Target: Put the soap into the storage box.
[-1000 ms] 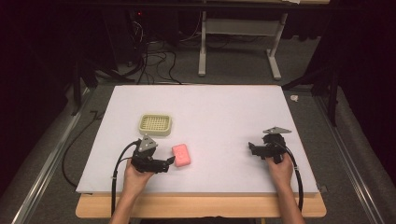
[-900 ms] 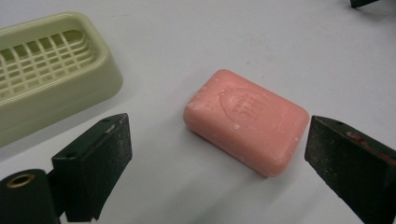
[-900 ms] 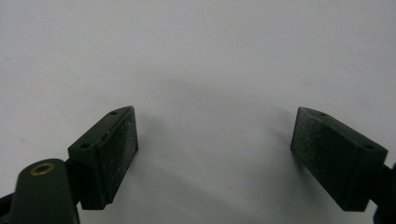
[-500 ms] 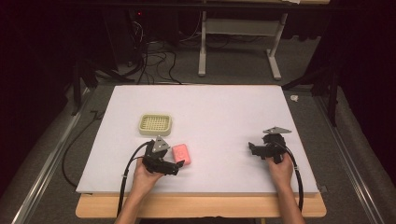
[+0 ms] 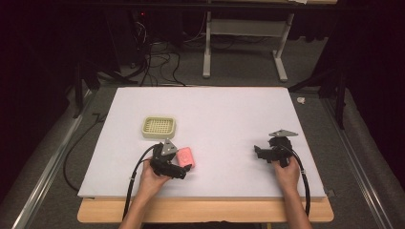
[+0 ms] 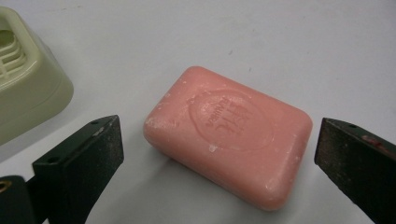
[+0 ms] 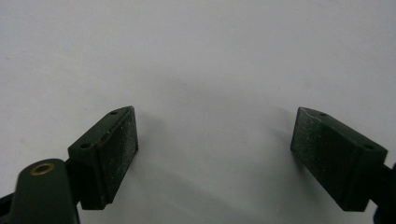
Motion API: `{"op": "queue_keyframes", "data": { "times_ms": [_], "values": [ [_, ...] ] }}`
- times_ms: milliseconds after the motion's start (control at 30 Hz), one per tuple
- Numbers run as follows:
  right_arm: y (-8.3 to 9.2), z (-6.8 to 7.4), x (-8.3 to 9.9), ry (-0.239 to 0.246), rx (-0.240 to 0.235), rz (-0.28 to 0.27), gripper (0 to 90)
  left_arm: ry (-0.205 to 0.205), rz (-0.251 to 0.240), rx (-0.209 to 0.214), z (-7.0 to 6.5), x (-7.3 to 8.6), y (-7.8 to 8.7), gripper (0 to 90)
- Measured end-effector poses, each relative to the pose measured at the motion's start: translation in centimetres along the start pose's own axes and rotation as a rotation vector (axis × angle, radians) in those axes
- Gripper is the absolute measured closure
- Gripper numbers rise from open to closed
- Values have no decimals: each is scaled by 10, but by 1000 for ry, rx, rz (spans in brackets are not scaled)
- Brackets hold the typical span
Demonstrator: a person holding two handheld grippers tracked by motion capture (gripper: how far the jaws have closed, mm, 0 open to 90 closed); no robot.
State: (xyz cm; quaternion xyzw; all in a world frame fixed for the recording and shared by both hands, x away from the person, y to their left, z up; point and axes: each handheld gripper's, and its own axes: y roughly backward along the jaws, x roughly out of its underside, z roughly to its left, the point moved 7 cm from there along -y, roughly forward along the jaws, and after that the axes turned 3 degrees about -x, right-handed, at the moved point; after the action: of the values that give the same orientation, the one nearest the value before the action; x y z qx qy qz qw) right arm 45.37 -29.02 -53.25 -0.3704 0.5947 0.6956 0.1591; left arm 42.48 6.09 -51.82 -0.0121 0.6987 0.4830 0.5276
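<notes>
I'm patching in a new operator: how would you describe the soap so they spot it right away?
On the white table, look at the near left part, just in front of the pale green slotted soap dish. The soap lies flat there between the open jaws of the left tool: a pink rounded bar with an oval stamp, the one pink thing around.

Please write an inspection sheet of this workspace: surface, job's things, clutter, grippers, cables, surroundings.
Surface: white board on a wooden table.
Job's things: pink soap bar lying flat; pale green soap dish behind it, apart.
Clutter: nothing seen.
Grippers: left gripper open, jaws just opened wider, soap between the fingers untouched; right gripper open, nothing between.
Cables: one trails from each gripper; more cables on the floor.
Surroundings: dark room, grey floor, white desk frame behind.
</notes>
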Motion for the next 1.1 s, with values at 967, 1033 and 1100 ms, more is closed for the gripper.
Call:
{"op": "queue_keyframes", "data": {
  "times_ms": [967,1033,1100],
  "values": [
    [0,0,0,1,1,-1,155,-9,29,3,-4,-1,-17,17],
    [0,0,0,1,0,0,155,-5,29,8,-4,-1,-19,17],
    [0,0,0,1,0,0,155,-5,34,5,-4,-1,-20,19]
  ]
}}
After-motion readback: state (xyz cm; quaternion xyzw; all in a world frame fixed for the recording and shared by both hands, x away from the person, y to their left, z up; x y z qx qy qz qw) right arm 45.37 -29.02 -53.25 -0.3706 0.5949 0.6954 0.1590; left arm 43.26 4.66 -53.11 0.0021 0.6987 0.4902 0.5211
